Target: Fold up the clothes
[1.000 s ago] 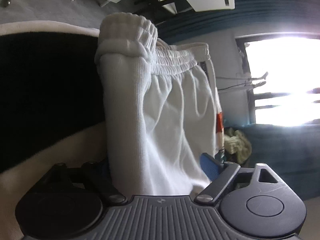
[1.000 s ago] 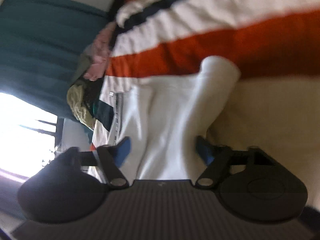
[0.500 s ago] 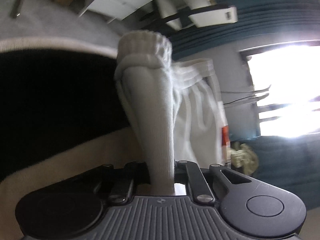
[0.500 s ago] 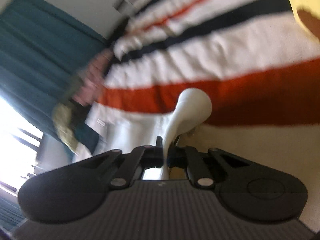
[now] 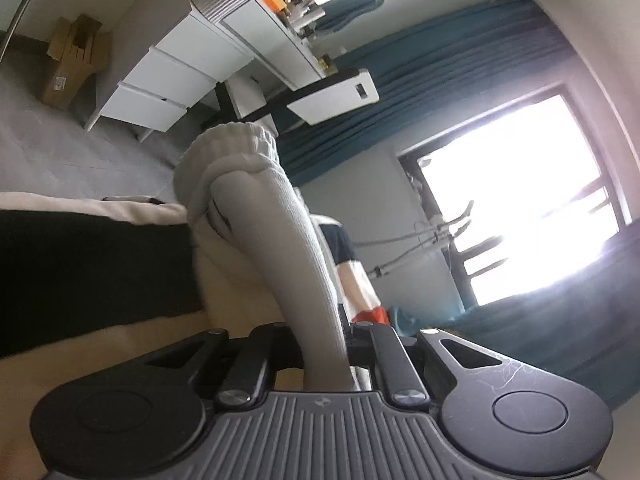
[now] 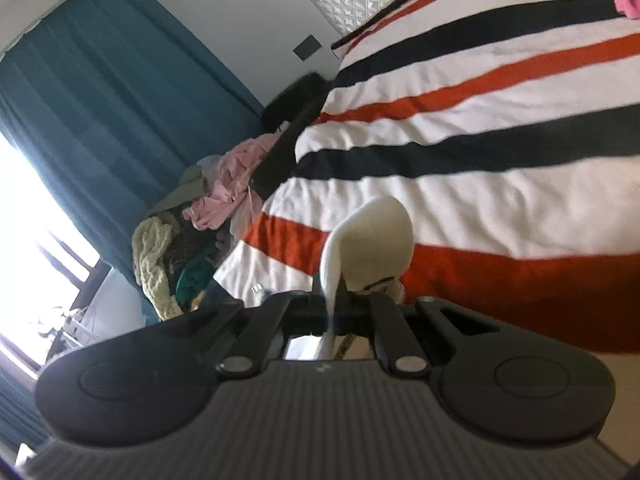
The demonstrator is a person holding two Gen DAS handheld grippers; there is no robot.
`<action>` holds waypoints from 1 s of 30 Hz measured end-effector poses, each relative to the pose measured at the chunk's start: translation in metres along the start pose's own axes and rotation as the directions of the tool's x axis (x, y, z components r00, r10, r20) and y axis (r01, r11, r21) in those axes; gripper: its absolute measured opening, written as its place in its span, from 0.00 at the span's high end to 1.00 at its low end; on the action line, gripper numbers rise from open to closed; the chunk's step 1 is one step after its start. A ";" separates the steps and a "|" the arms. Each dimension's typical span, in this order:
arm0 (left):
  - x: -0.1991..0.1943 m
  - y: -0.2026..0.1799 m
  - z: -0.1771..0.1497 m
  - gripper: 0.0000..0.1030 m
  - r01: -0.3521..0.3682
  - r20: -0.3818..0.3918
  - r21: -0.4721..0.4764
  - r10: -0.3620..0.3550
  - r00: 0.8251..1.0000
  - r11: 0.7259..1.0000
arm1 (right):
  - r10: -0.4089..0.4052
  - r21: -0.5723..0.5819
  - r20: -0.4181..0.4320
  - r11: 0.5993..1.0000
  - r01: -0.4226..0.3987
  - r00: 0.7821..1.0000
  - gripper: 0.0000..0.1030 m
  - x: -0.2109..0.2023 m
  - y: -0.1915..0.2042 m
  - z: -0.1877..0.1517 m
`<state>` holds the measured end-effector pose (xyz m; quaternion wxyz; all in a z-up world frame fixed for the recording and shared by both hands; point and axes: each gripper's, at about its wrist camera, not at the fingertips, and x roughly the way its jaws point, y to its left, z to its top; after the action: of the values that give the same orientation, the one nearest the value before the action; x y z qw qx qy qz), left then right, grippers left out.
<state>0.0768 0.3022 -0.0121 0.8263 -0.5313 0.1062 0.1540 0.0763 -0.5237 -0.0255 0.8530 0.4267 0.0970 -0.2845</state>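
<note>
My left gripper [image 5: 324,344] is shut on the white shorts [image 5: 288,232], pinching a bunched fold near the ribbed elastic waistband [image 5: 232,148], which sticks up above the jaws. My right gripper [image 6: 336,300] is shut on another part of the white shorts [image 6: 372,236], a rounded fold rising just past the jaws. Both hold the cloth above the striped bedspread [image 6: 500,184]. The rest of the shorts is hidden below the grippers.
A heap of pink, cream and green clothes [image 6: 192,220] lies at the bed's far edge by teal curtains [image 6: 104,92]. A white desk with drawers [image 5: 192,56], a cardboard box [image 5: 72,64] and a bright window [image 5: 516,200] are beyond the bed.
Both grippers went from open around the flat white shorts to shut on folds of them. Both have lifted and tilted, so more of the room shows.
</note>
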 end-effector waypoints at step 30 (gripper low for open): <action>0.376 -0.090 -0.054 0.86 -0.185 0.012 0.193 0.186 0.983 0.964 | -0.229 -0.262 -0.005 0.940 0.220 0.973 0.93 0.328 0.120 -0.091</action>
<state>0.4592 0.2711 -0.0863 0.8556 -0.4367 0.1724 0.2178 0.4207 -0.5279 -0.1346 0.8617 0.3024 0.1964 -0.3571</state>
